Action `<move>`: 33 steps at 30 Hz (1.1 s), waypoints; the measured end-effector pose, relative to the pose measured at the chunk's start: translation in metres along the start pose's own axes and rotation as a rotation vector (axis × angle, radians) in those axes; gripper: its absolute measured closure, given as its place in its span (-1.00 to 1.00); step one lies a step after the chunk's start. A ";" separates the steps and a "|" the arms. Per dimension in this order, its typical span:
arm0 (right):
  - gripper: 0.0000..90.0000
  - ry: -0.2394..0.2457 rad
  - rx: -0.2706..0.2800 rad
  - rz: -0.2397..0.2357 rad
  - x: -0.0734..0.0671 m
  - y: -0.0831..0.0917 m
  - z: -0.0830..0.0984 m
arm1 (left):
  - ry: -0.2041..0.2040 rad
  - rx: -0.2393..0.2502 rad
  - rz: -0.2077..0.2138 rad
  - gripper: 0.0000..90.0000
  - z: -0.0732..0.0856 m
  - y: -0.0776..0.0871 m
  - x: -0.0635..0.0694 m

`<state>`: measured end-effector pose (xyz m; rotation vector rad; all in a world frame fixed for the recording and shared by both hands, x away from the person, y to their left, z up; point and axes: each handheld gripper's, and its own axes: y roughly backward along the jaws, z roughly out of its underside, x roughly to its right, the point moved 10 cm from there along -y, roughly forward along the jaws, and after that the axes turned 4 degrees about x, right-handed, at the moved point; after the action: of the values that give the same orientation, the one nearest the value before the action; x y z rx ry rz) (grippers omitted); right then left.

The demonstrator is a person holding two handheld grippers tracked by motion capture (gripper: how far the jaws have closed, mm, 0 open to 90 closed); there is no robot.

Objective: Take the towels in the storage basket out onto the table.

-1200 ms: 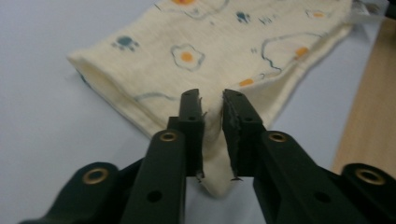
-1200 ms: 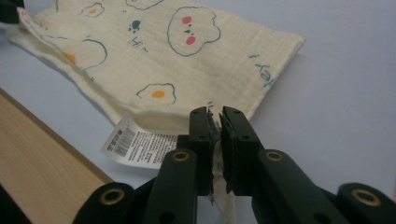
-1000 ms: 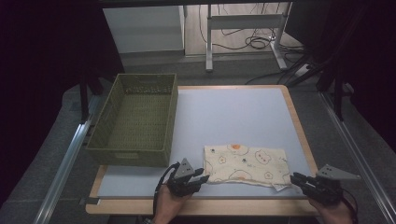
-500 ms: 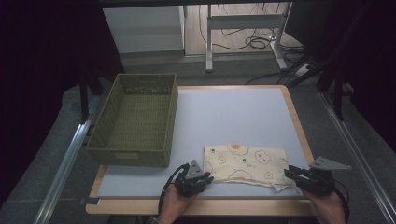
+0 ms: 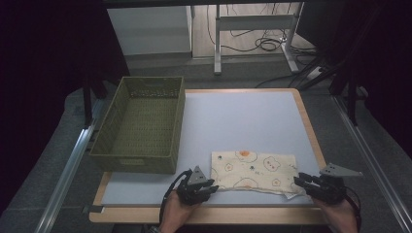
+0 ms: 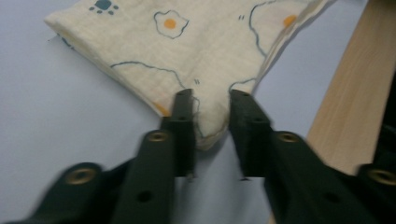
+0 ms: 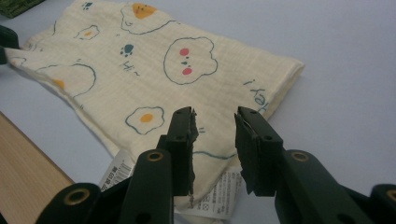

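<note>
The cloth lies flat, long side along the tabletop's near edge. Both grippers, left and right, have just been opening, one cloth corner between each pair of spread jaws.

Table top: the wide pale area behind the folded cloth is bare, open to a hand from the near edge up to the far rim. Green woven basket stands along the table's left side, walls upright, blocking passage there; open at the top. A bare strip runs between basket and cloth. Left gripper sits at the cloth's near-left corner, right gripper at its near-right corner; bare strip of near edge between them
</note>
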<state>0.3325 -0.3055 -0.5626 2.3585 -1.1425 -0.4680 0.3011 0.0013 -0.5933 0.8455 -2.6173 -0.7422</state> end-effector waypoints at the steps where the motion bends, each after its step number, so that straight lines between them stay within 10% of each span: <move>1: 0.47 0.000 0.001 0.002 0.001 0.000 -0.001 | -0.002 0.011 -0.012 0.30 -0.005 0.002 -0.002; 8: 0.42 -0.007 0.017 0.017 0.011 -0.008 -0.017 | 0.061 0.061 -0.085 0.14 -0.037 -0.009 -0.031; 19: 0.45 -0.008 -0.021 0.108 0.047 -0.046 -0.037 | 0.116 0.012 -0.245 0.24 -0.060 -0.041 -0.084; 28: 0.39 0.009 -0.079 0.150 0.059 -0.066 -0.020 | 0.139 -0.078 -0.248 0.16 -0.039 -0.061 -0.094; 33: 0.91 0.014 -0.083 0.100 0.051 -0.067 -0.020 | 0.126 -0.073 -0.185 0.61 -0.039 -0.063 -0.086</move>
<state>0.4150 -0.3046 -0.5877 2.2194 -1.2046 -0.4543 0.4135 -0.0051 -0.6053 1.0864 -2.4096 -0.7984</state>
